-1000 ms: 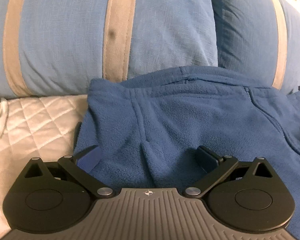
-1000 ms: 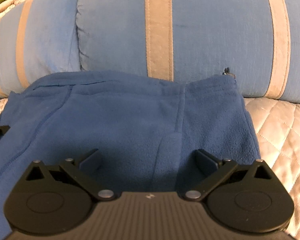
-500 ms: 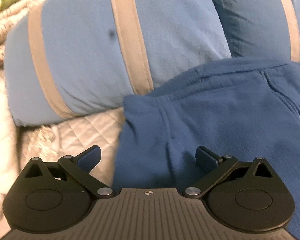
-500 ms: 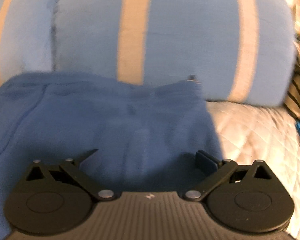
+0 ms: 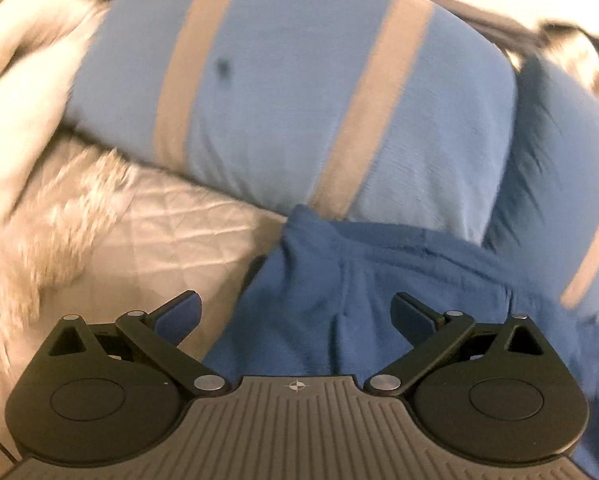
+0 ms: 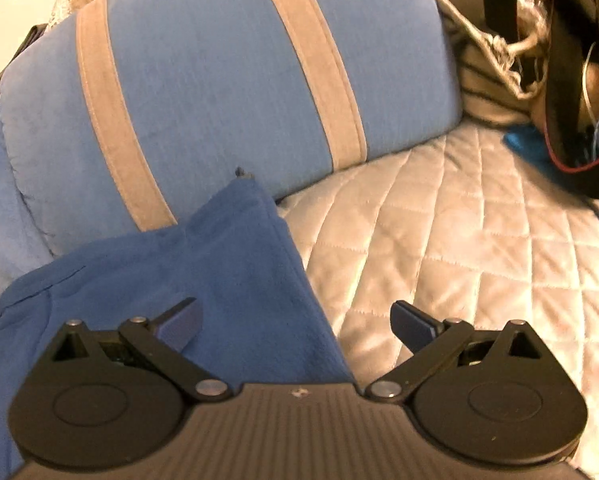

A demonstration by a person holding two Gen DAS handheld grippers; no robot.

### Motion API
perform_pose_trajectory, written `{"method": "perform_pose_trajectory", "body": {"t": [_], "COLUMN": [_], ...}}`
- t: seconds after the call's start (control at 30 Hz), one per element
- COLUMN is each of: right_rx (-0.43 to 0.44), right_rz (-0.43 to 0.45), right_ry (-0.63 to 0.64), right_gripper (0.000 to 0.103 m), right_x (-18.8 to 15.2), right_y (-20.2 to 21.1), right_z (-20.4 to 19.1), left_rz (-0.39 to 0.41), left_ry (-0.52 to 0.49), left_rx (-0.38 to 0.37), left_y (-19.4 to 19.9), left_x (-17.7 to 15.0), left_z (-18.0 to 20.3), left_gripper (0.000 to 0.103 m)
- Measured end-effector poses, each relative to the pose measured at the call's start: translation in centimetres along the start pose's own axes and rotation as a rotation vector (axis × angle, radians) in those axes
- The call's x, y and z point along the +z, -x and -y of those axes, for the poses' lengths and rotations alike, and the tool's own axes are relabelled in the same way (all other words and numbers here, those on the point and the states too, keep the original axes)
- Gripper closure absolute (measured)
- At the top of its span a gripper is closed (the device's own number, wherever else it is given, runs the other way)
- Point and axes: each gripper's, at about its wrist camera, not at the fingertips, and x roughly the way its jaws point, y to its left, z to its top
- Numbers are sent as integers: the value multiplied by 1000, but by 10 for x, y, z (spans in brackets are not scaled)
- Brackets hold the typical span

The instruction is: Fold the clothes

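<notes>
A dark blue fleece garment (image 5: 363, 280) lies flat on the quilted bedspread, its far edge against the pillows. My left gripper (image 5: 297, 314) is open above the garment's left edge, its left finger over the quilt and its right finger over the fleece. In the right wrist view the same fleece garment (image 6: 203, 272) fills the lower left, with a zipper pull at its far corner. My right gripper (image 6: 295, 320) is open above the garment's right edge, one finger over fleece, the other over bare quilt. Neither gripper holds any cloth.
Light blue pillows with tan stripes (image 5: 299, 100) (image 6: 227, 80) stand behind the garment. The pale quilted bedspread (image 6: 459, 240) extends to the right. A black bag (image 6: 571, 80) and striped cloth lie at the far right. A fluffy cream throw (image 5: 39, 220) lies to the left.
Both grippers have swung outward: the left toward the garment's left edge, the right toward its right edge. More quilt shows in each view. Both stay open.
</notes>
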Motion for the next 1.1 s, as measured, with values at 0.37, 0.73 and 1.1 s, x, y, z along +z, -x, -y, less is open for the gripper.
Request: {"method": "perform_pose_trajectory", "body": {"t": [0.37,0.73,1.1], "right_rx": [77,206,288], "right_rz": [-113,-210,-231], "right_ry": [-47,-163,-266], "right_gripper": [0,0,1], "right_x": [-4,-3,-4], "right_y": [-20,-34,-42], "right_z": [16,22,28], "left_rz": [-153,-278,-297], "left_ry": [262,220,334], "left_rx": [-100,-241,-293], "left_y": [-33,-63,-79], "left_x": [1,-5,-9], "left_z": [-61,-42,-60], "left_gripper": [0,0,0]}}
